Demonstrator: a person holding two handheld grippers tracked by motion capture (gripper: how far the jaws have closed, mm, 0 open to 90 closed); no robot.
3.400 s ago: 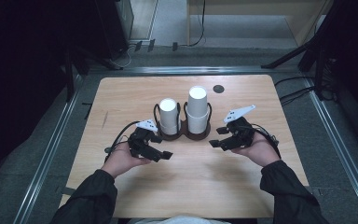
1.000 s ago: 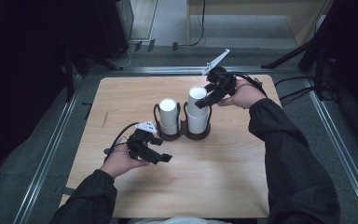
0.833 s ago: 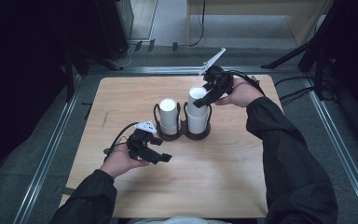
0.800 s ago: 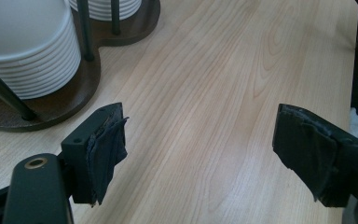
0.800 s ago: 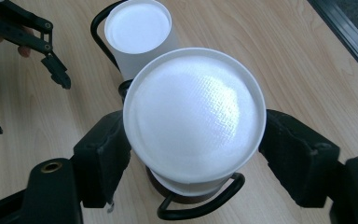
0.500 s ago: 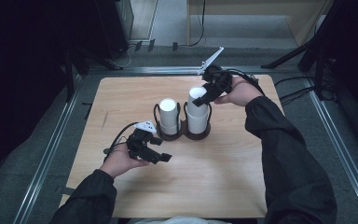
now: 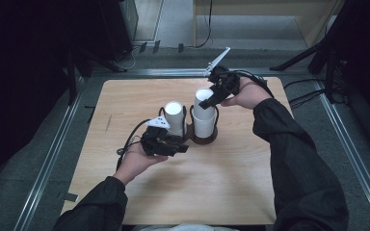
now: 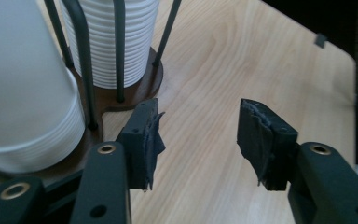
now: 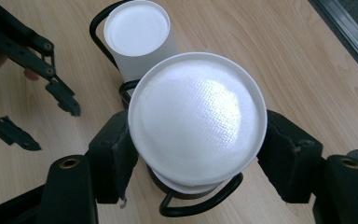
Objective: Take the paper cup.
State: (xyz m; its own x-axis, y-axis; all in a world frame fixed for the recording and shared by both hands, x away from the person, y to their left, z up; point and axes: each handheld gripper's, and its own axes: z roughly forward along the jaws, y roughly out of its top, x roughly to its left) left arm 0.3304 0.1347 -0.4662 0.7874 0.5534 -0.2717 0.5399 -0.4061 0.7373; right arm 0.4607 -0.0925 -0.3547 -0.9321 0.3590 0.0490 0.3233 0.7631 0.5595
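The top cup [image 9: 196, 122] of the right-hand stack in the wire holder [image 7: 189, 137] sits between the right tool's [image 7: 216, 94] jaws, which press its sides. Lift straight up, I judge, squeezing lightly so only one cup separates. The left tool [image 8: 198, 140] waits with jaws wide over the tabletop [image 7: 212, 187] beside the holder.

Even overhead light falls on the wooden table [image 7: 231, 183], which is bright, while the surroundings sink into near black at both sides. Shadows under the forearms are soft and faint. In the right gripper view a white cup base [image 9: 197, 116] shows a broad glare patch and looks sharp. In the left gripper view the nearest cup stack [image 8: 25, 84] is blurred and washed out, and the black pads [image 8: 256, 135] are crisp.
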